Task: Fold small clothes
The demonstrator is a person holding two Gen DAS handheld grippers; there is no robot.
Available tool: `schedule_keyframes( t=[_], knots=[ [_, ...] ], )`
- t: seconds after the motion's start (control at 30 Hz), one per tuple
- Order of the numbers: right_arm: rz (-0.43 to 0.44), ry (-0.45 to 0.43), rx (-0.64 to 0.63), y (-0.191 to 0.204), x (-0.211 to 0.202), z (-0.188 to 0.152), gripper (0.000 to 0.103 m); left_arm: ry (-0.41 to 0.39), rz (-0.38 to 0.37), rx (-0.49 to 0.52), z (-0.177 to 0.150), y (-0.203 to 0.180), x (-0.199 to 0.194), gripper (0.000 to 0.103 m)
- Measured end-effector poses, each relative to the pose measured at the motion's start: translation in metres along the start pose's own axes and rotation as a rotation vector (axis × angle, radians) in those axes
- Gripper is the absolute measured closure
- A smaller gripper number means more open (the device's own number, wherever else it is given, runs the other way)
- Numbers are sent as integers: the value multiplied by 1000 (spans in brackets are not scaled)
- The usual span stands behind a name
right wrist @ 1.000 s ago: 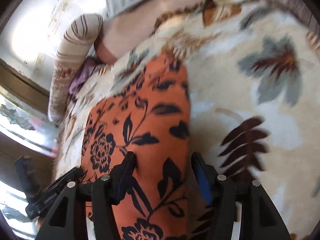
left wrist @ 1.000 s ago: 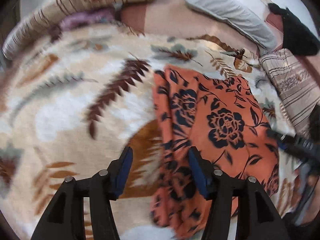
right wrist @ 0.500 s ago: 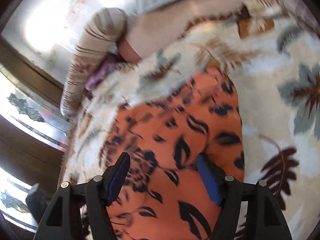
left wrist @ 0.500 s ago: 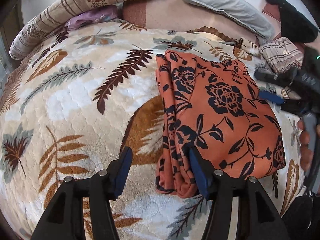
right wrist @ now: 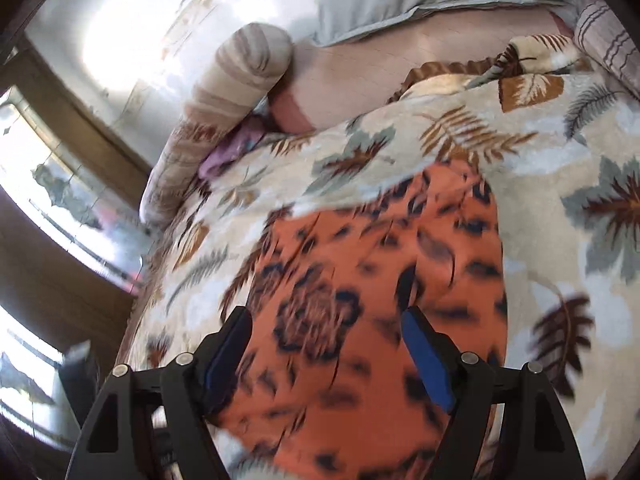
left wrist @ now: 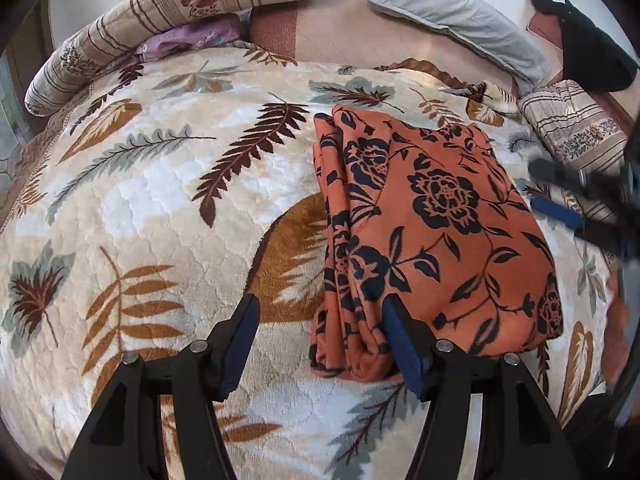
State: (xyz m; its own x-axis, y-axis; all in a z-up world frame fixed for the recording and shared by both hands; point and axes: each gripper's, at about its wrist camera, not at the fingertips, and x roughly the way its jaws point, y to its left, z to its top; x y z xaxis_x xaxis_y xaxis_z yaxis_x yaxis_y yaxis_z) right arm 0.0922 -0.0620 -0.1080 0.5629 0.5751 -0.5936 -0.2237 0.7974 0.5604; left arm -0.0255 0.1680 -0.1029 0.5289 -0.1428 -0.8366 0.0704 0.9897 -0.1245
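Note:
A folded orange garment with black flowers [left wrist: 436, 232] lies flat on the leaf-print blanket [left wrist: 160, 208]. My left gripper [left wrist: 320, 332] hovers open at the garment's near left corner. Its right finger [left wrist: 404, 344] stands in front of the folded edge, and no pad presses on the cloth. My right gripper [right wrist: 324, 344] hangs above the same garment [right wrist: 340, 300], which is blurred in the right wrist view. Its jaws are opening, with the cloth below them and nothing gripped. In the left wrist view, the right gripper [left wrist: 568, 208] shows as a blur past the garment's right edge.
A striped bolster [left wrist: 160, 12] and a purple cloth [left wrist: 188, 36] lie at the back left. A grey pillow [left wrist: 452, 12], a black item [left wrist: 588, 56] and a striped cushion [left wrist: 572, 128] sit at the back right. A window [right wrist: 60, 208] lies left of the bed.
The left gripper has backed a little away from the garment. The right gripper has let go of the garment's edge, risen, rolled and spread its jaws wider.

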Motion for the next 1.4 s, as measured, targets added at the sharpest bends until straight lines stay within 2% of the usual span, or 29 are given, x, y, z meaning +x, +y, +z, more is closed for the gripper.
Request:
schedule_keyframes(
  t=[0.13,0.2,0.27,0.4,0.5,0.67,0.8,0.97,1.1,1.23,1.4],
  knots=[
    [-2,63,43,-20,11,-26,23,-21,3,-3,-4,-3,-20,39],
    [12,55,66,-27,12,-27,24,-36,4,-2,-7,-4,-34,39],
    [2,17,68,-15,-6,-26,23,-60,4,-2,-11,-7,-52,39],
    [-25,-58,-34,19,-49,-33,23,-106,-16,-16,-23,-14,-87,34],
    [-68,-104,-78,35,-81,-53,23,-159,-21,-16,-39,-23,-114,23],
    [-169,-105,-112,47,-115,-97,22,-210,-10,-12,-67,-34,-146,21],
    [-239,-85,-114,43,-126,-130,22,-194,31,-60,-81,-28,-148,21],
    [-279,-75,-107,39,-132,-160,22,-184,120,-113,-90,-20,-144,21],
    [-318,-64,-173,52,-130,-164,22,-191,154,-106,-90,-20,-146,21],
    [-334,-96,-236,70,-134,-162,17,-223,188,-54,-86,-30,-152,21],
    [-368,-122,-265,78,-136,-156,17,-251,159,-43,-79,-39,-158,20]
  ],
)
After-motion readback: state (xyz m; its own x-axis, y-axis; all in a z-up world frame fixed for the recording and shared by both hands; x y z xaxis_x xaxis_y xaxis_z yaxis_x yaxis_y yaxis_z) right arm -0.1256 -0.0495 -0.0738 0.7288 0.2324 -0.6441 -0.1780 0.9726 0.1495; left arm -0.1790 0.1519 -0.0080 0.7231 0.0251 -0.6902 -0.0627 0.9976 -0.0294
